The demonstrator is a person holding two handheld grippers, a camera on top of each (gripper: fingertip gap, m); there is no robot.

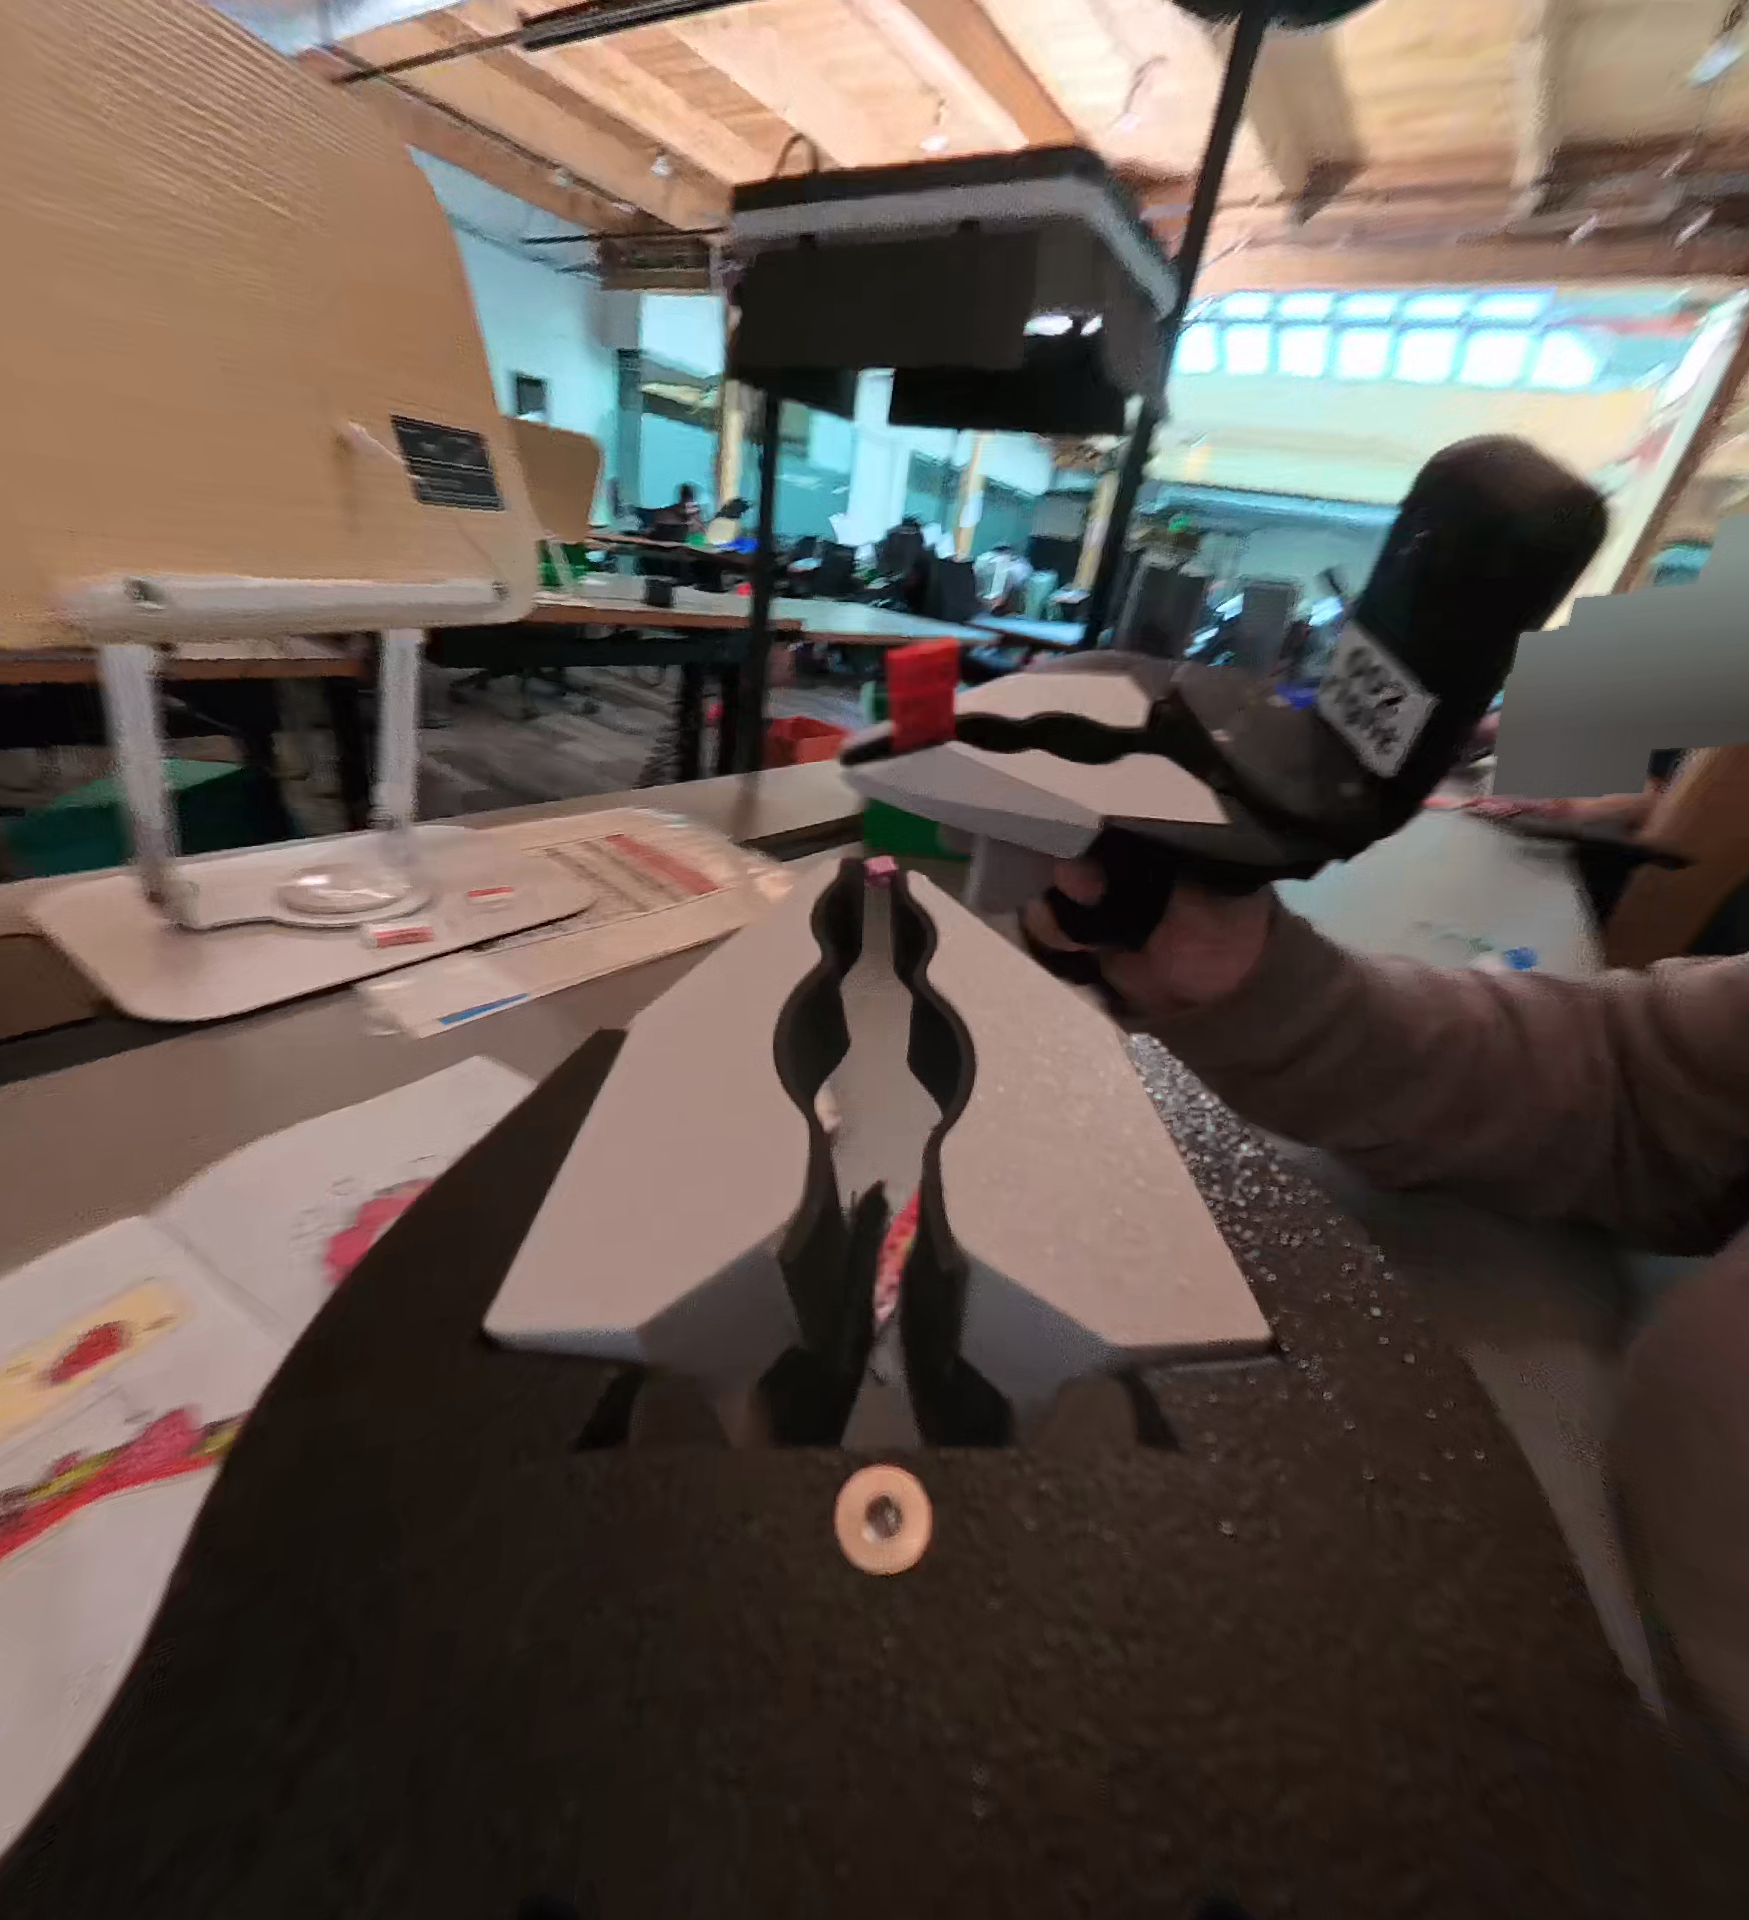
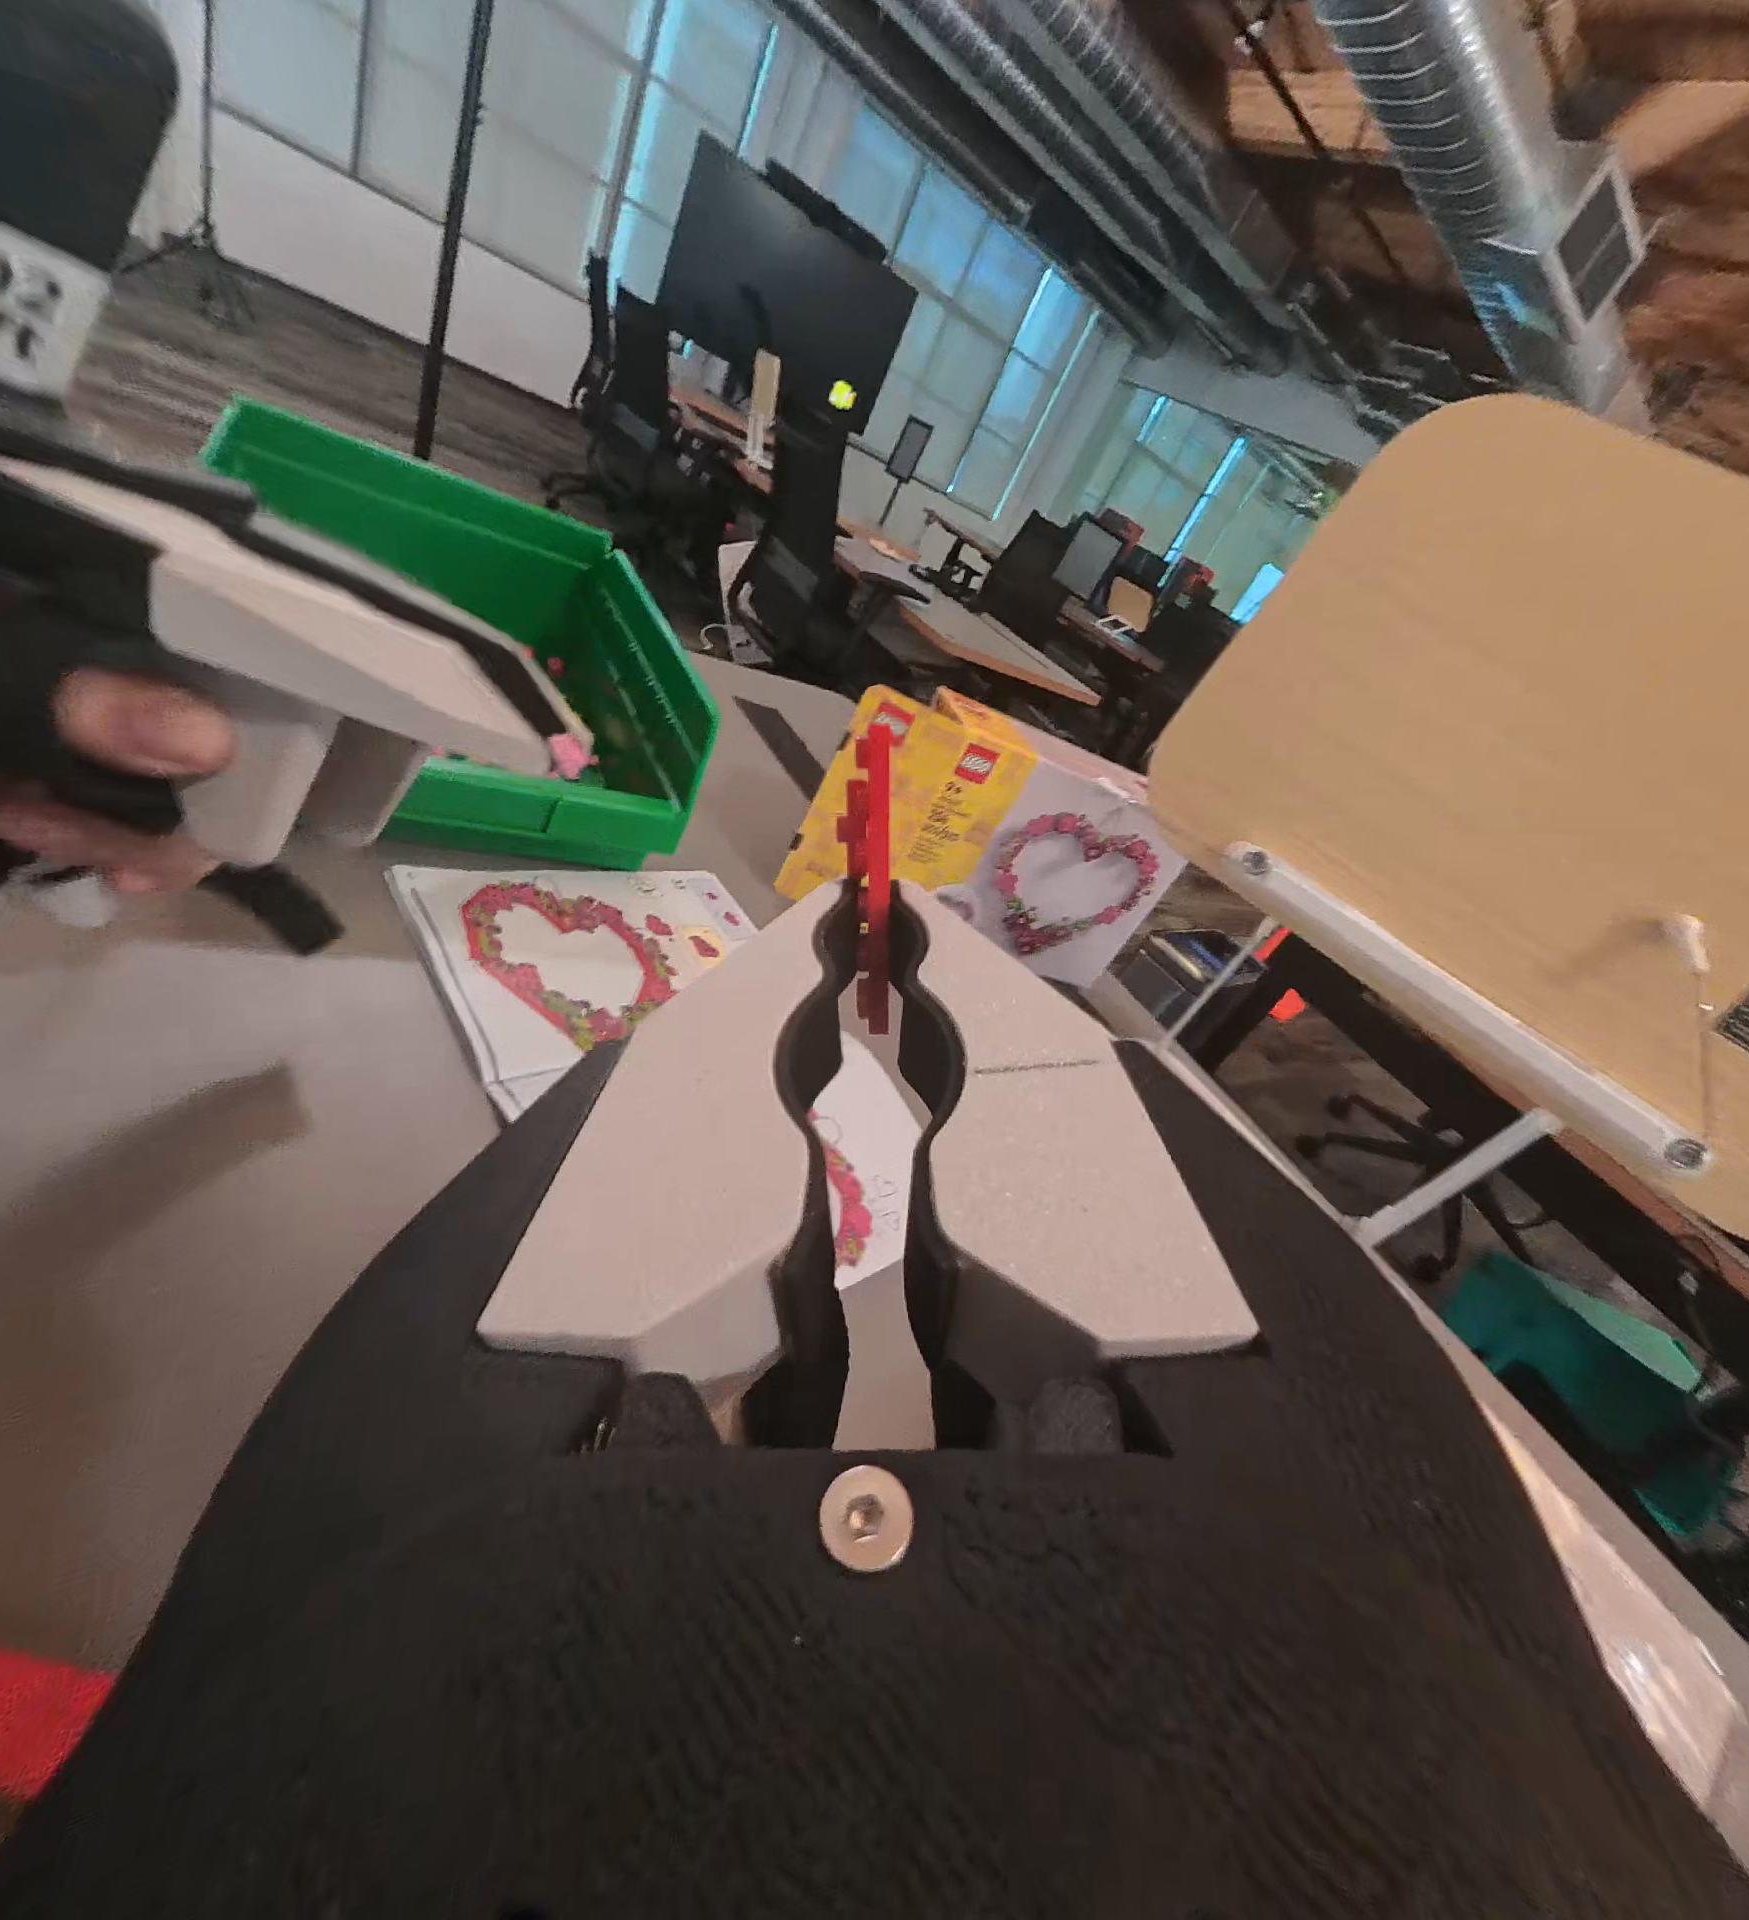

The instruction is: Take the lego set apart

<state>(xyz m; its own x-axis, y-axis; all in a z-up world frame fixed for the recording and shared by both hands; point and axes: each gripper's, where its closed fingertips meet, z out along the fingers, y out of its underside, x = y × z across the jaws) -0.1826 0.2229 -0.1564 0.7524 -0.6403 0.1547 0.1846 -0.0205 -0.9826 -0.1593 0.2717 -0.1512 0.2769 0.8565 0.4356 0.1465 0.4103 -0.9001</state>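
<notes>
My right gripper [image 2: 875, 896] is shut on a thin red lego plate [image 2: 872, 831], which stands upright on edge between the fingertips. In the left wrist view the right gripper [image 1: 865, 753] is held in the air at the right, with the red plate [image 1: 920, 691] sticking up from its tip. My left gripper [image 1: 880, 878] is shut on a small pink lego piece [image 1: 880, 868] at its very tip. In the right wrist view the left gripper [image 2: 560, 740] holds that pink piece [image 2: 571, 754] over a green bin [image 2: 496, 561]. The two grippers are apart.
The green bin stands at the table's far left. A yellow lego box [image 2: 911, 800] and an instruction booklet [image 2: 558, 956] with a heart picture lie on the grey table [image 2: 174, 1143]. A tan board [image 2: 1524, 779] on white legs stands at the right. The booklet also shows in the left wrist view [image 1: 70, 1403]. The grippers' ends are close to 6 centimetres from one another.
</notes>
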